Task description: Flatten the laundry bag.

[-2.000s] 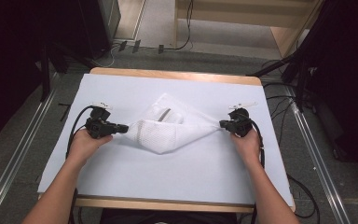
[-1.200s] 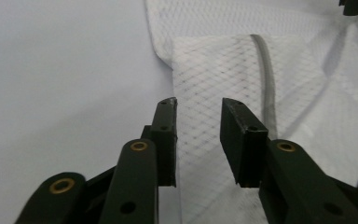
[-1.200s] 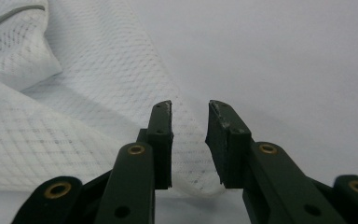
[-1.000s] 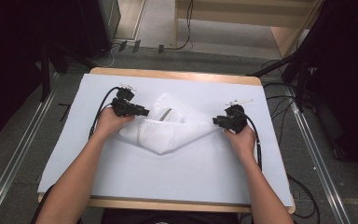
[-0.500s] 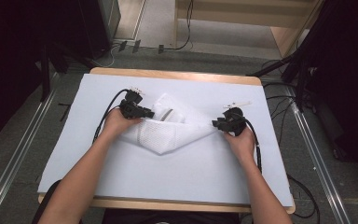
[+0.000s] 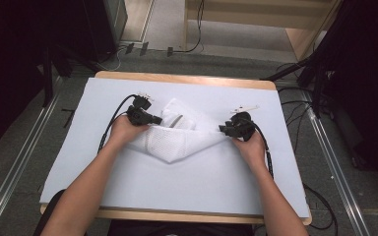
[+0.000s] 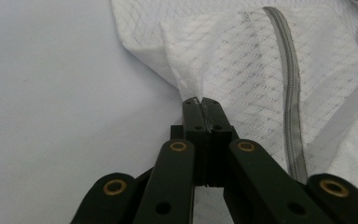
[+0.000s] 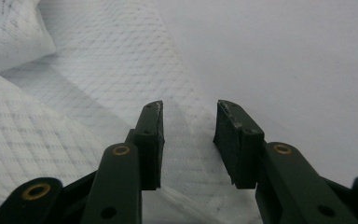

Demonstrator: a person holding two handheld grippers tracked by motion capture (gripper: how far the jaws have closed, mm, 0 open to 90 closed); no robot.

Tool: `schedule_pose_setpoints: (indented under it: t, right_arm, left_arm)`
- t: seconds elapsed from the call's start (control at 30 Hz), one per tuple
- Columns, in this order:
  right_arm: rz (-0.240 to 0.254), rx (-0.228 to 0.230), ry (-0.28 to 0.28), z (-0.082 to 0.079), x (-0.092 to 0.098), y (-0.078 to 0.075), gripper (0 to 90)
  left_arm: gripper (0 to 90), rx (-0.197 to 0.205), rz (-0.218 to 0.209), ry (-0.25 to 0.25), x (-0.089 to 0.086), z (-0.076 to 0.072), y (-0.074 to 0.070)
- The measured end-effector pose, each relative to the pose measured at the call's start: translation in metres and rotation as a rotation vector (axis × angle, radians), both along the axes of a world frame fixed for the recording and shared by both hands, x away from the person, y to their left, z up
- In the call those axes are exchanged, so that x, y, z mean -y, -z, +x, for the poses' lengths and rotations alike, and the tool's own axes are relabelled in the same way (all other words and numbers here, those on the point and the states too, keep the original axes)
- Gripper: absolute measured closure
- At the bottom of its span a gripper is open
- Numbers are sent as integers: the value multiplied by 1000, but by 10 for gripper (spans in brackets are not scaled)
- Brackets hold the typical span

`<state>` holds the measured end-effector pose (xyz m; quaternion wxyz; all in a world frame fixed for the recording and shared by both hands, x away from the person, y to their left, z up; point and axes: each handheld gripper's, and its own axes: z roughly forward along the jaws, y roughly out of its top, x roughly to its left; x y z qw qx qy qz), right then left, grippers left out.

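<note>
A person's 2 forearms reach in from the near edge of a counter (image 6: 78,162) covered with a pale sheet. Each hand holds a black gripper at either end of a white mesh laundry bag (image 6: 177,142), which lies crumpled near the counter's middle, its near edge drawn to a point toward the person.

The left gripper (image 7: 200,103) has just been closing and now has its jaws pressed together, pinching a peak of the mesh fabric at the bag's left corner. A grey zipper (image 7: 286,93) runs along the bag just beside that pinch.

The right gripper (image 8: 188,128) has just been opening; its jaws stand partly apart over the bag's right corner, with mesh lying beneath and between them but not pressed by the pads.

The step in hand looks like folding or re-gripping the bag: the left corner is taken, the right one let go. Next, the left gripper would likely lift its corner and carry it across, while the right finds a new hold.
</note>
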<state>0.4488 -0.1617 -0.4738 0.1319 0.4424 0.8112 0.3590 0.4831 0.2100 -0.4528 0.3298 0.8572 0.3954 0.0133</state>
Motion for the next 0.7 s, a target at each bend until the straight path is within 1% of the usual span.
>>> schedule_pose_setpoints:
  t: [0.03,0.07,0.1,0.17,0.27,0.4,0.47,0.53,0.6,0.67,0.7]
  right_arm:
    - [-5,7,3,0,-2,0,687]
    - [-18,19,-3,-1,-4,1,715]
    - [-29,27,3,-1,-5,1,754]
    - [-20,20,-7,-2,-6,1,839]
    - [-13,7,11,-2,-6,1,900]
    - [13,-16,25,0,-4,1,900]
    - [28,-34,41,0,-3,0,900]
    - [25,-32,48,0,-3,-1,900]
    - [28,-40,55,1,0,-1,900]
    - [12,-40,64,1,2,-1,900]
    - [14,-46,68,0,3,-2,900]
  left_arm:
    - [900,-1,-5,-2,0,0,0]
    - [900,-4,-9,-2,0,0,-1]
    - [900,-3,-10,-3,0,-1,-1]
    - [900,2,-13,-2,-1,-2,-4]
    - [900,8,-30,-11,-5,-3,-8]
    - [900,15,-38,-22,-12,-6,-13]
    - [900,17,-50,-33,-16,-6,-15]
    - [900,23,-61,-49,-21,-7,-18]
    - [900,28,-63,-53,-26,-8,-21]
    - [900,32,-68,-61,-31,-9,-23]
    - [900,31,-73,-69,-33,-10,-24]
